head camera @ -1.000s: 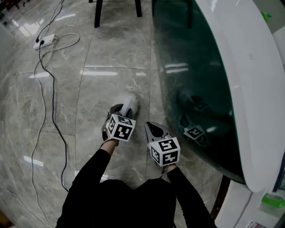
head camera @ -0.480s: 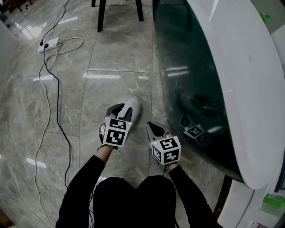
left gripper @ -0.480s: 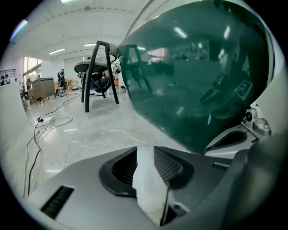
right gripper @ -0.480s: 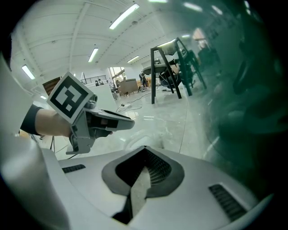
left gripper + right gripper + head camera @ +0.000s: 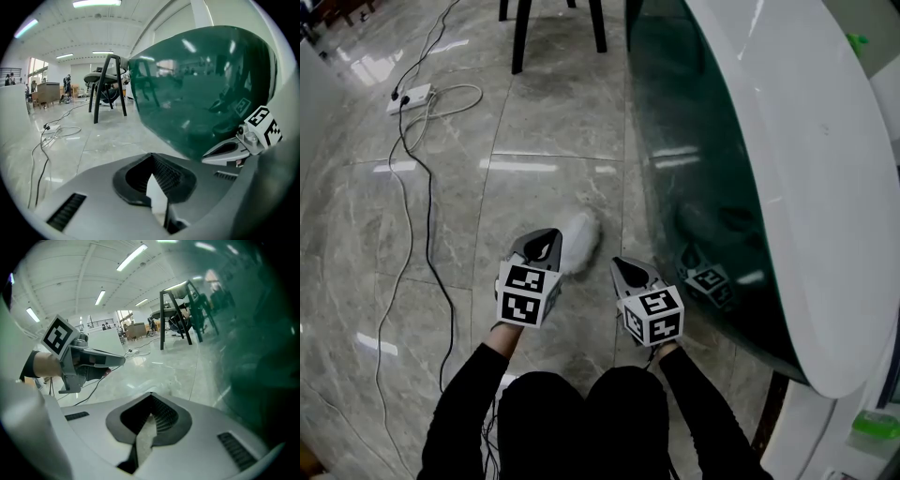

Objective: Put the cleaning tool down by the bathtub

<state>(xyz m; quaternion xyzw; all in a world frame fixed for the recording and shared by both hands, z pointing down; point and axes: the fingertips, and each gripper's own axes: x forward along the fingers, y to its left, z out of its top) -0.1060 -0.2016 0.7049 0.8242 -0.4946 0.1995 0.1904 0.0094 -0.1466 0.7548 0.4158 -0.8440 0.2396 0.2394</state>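
The cleaning tool [image 5: 578, 242], a pale fluffy pad, lies on the marble floor [image 5: 534, 122] just left of the bathtub [image 5: 703, 159], whose side is dark green under a white rim. My left gripper [image 5: 547, 234] is shut and empty. It sits just left of the tool and behind it, apart from it. My right gripper [image 5: 619, 264] hovers close to the tub wall, shut, with nothing in it. In the left gripper view the closed jaws [image 5: 152, 158] face the green tub side [image 5: 197, 89], with the right gripper [image 5: 208, 157] at the right.
A power strip [image 5: 411, 97] with long cables [image 5: 420, 216] trails over the floor at the left. Black chair legs [image 5: 523, 33] stand at the back. The left gripper [image 5: 117, 360] and the hand holding it show at the left of the right gripper view.
The left gripper has let go of the cleaning tool, drawn back to the left and shut. The tool stays on the floor by the tub. The right gripper has hardly moved.
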